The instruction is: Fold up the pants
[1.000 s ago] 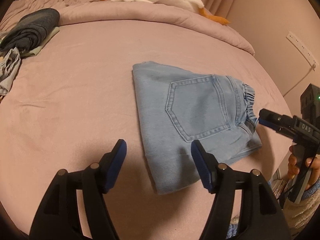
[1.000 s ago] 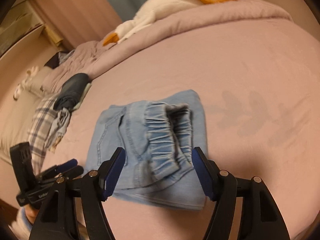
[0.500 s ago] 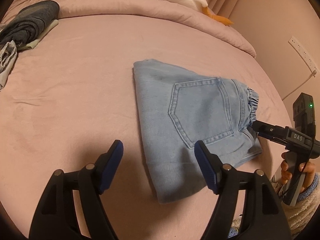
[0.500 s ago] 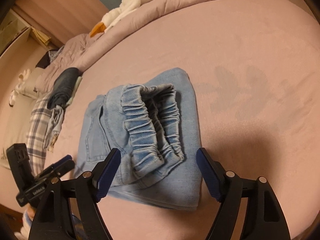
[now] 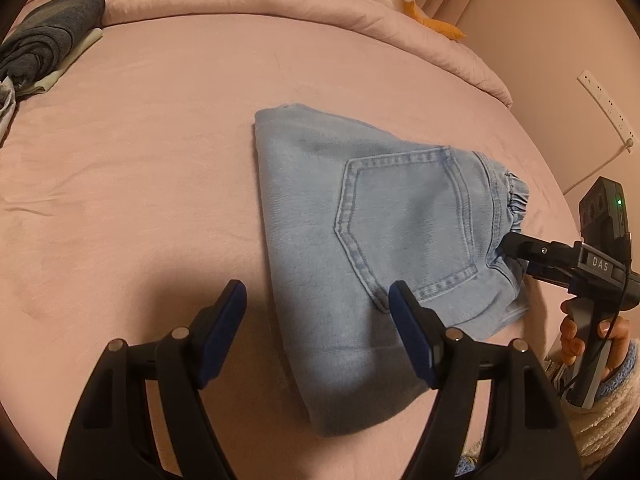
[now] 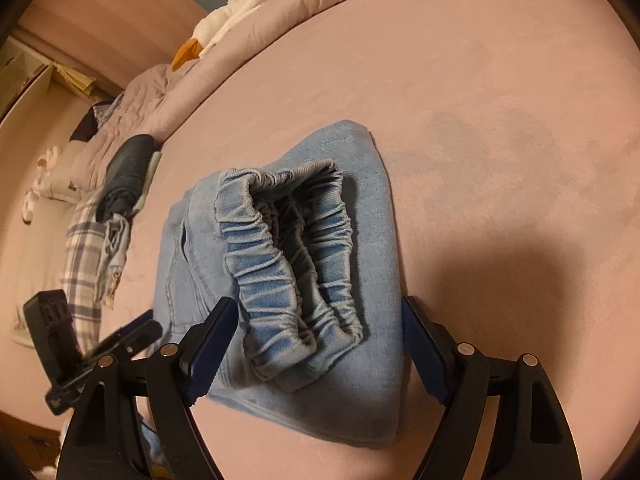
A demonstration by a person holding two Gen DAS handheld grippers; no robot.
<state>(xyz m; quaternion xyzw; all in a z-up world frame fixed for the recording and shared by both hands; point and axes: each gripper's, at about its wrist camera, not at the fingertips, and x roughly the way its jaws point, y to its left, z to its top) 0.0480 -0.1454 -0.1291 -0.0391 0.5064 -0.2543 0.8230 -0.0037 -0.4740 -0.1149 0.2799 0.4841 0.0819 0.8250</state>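
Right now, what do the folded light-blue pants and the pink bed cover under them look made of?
Folded light-blue pants: look like washed denim, matte; twill weave, contrast stitching round the patch pocket, gathered elastic waistband. Pink bed cover: probably a soft brushed or velvety fabric; matte, with darker nap smudges. Fibre content can't be told.

**Soft cloth, matt plastic**

The folded jeans (image 5: 372, 248) are light blue denim, faintly ribbed in weave, with raised stitching round the back pocket (image 5: 404, 224) and a puckered elastic waistband (image 6: 288, 256). The pink bedsheet (image 5: 160, 152) looks matt and slightly velvety. The left gripper (image 5: 318, 332) and the right gripper (image 6: 320, 344) are black matt plastic with dull silver rivets and blue textured pads (image 6: 424, 356).
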